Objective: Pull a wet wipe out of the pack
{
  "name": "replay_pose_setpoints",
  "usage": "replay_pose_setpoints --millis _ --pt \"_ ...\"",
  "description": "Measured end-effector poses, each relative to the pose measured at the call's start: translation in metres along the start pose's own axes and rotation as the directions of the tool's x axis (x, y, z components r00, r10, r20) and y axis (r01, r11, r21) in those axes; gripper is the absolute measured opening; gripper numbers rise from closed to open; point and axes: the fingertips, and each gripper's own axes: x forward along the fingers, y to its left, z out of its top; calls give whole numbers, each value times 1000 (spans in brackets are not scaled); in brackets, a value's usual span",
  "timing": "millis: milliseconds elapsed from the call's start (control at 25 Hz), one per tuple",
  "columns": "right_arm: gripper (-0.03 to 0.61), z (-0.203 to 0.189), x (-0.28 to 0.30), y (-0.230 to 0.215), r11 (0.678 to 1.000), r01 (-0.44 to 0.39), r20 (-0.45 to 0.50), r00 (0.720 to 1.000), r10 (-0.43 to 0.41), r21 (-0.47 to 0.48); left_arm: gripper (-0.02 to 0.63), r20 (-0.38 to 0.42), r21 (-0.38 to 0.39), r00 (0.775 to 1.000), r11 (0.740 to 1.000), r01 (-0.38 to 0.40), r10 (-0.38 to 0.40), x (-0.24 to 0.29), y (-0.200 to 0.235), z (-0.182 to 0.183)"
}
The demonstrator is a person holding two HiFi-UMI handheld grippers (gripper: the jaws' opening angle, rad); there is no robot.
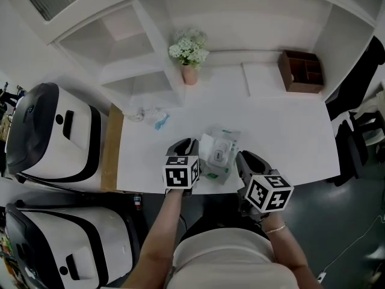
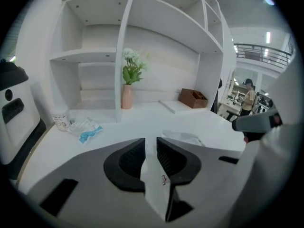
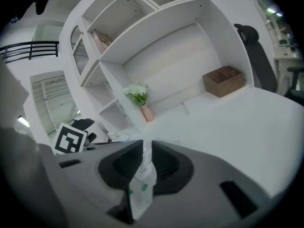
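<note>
Left gripper [image 2: 150,144] sits narrowly open around a loose white sheet [image 2: 156,184], right gripper [image 3: 144,148] clamped on the pack [image 1: 219,160]
Pack's at the table [image 1: 289,137] near edge, bottom centre, so with nothing pinching it I reckon the sheet slips free, or the pack tips off; vase [image 1: 189,71], wooden box [image 1: 301,71] and crumpled wrapper [image 1: 150,118] sit well apart up top, nothing blocking

Straight ahead of your left jaws, a pink vase [image 2: 127,97] with white flowers [image 2: 134,61] stands at the back of the white desk [image 1: 289,131], right up against the shelf unit's [image 2: 124,32] divider. Left of those jaws there's a crumpled wrapper with a blue bit [image 2: 86,128], and a small tub [image 2: 60,121] just beside it. Ahead and right of your right jaws sits a brown wooden organiser [image 3: 224,81]. Way out left of both jaws, off the desk, you've got a white-and-black machine [image 1: 51,131].
</note>
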Motion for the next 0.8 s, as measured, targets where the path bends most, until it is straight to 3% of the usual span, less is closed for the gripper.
replay_pose_setpoints --millis 240,440,680,800 --pt "57 0 -2 -2 1000 0 1 1000 0 9 92 89 29 994 997 67 -69 -20 -42 28" --pt "57 0 -4 -7 1000 7 4 1000 -7 19 116 -16 90 984 980 179 -178 -2 -85 12" --pt "58 -3 -11 -15 999 22 6 1000 -22 40 207 -128 118 978 976 182 -167 22 -92 -12" --pt "57 -4 -14 -20 998 28 6 1000 -28 50 209 -169 104 972 978 183 -164 31 -92 -20"
